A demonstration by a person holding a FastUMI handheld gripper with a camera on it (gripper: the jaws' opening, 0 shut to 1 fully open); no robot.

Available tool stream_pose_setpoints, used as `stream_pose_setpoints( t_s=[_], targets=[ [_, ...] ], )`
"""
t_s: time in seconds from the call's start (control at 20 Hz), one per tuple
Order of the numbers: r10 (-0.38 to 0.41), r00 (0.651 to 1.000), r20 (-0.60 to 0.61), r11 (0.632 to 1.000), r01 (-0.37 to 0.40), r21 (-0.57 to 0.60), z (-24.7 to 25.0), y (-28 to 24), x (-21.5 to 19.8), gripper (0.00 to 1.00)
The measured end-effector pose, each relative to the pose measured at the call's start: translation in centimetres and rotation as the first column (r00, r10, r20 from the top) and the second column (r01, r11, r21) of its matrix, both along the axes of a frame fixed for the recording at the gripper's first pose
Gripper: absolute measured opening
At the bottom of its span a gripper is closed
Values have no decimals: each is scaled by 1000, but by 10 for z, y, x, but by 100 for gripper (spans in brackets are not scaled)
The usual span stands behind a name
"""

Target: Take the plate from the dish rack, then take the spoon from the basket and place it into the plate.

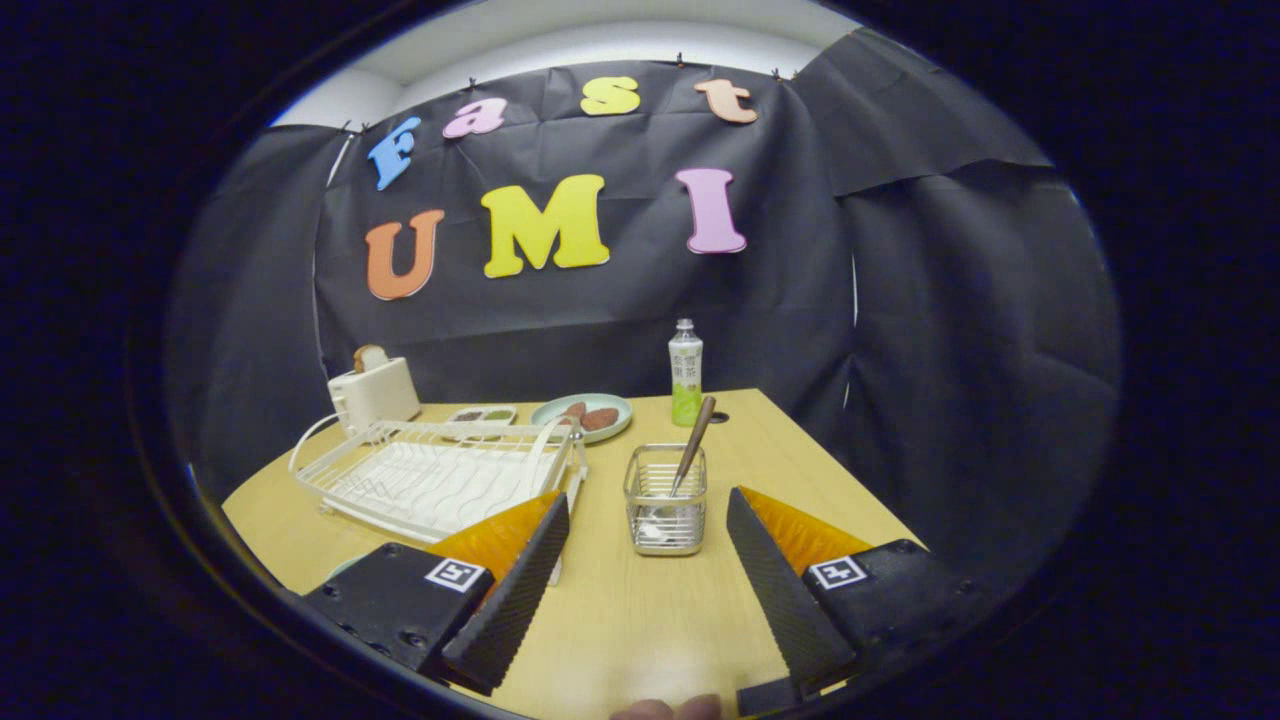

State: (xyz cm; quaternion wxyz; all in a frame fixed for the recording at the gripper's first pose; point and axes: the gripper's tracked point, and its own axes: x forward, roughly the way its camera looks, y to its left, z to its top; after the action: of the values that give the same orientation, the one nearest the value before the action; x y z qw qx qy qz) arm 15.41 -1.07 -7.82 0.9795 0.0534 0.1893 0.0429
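My gripper (645,503) is open, its two black fingers spread wide over the wooden table (640,620). Just ahead of them, centred on the gap, stands a small wire basket (666,535). A spoon leans inside it, its brown handle (694,440) sticking up to the right and its bowl down in the basket. The white wire dish rack (440,475) lies to the left, beyond my left finger (515,585), and its slots stand bare. A pale green edge (345,566) peeks out beside the left finger's base, mostly hidden.
At the back of the table stand a white toaster (375,392) with bread, a small sauce dish (482,413), a green plate (620,403) with brown food and a drink bottle (686,375). The table's right edge runs close past my right finger. A person's fingertip (668,710) shows below.
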Motion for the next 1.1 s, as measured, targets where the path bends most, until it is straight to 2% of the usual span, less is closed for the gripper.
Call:
stream_pose_setpoints(
  t_s=[0.25, 0.4, 0.7, 0.9, 1.1],
  targets=[
    [-12, 998, 55, 1000, 13, -18, 3, -15, 68, 100],
    [16, 999, 51, 999, -14, -45, 2, -10, 110, 100],
    [-33, 999, -30, 999, 34, 29, -24, -17, 174, 100],
    [-18, 997, -69, 996, 24, 90, -38, -11, 200, 100],
    [-11, 993, -114, 995, 23, 100, -55, -6, 211, 85]
  ],
)
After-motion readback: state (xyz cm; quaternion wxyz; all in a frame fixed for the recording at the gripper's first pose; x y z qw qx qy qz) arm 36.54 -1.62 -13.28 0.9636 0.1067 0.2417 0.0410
